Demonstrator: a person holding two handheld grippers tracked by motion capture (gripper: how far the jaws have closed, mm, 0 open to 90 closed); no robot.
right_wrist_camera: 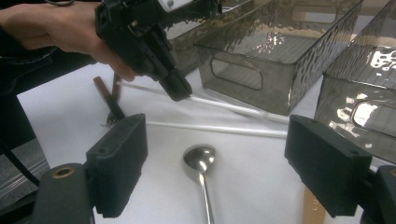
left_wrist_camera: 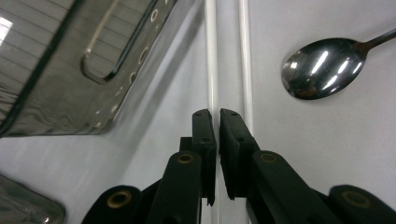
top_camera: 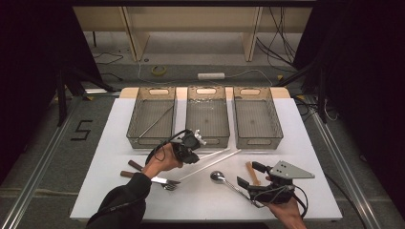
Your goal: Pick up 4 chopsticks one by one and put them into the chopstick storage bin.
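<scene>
Left tongs (left_wrist_camera: pixel 217 122) are clamped on one white chopstick (left_wrist_camera: pixel 211 60) lying on the tabletop (top_camera: pixel 296 143) by the trays (top_camera: pixel 207 117), right tongs (right_wrist_camera: pixel 231 161) wide apart, so most cutlery's unsorted yet, I'd say.

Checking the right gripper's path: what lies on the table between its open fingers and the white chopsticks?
The spoon: in the right gripper view its bowl lies on bare tabletop between the right gripper and the chopsticks.

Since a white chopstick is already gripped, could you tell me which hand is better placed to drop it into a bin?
Left. The left gripper is shut on a white chopstick beside the bins; the right gripper hangs open over the spoon.
</scene>
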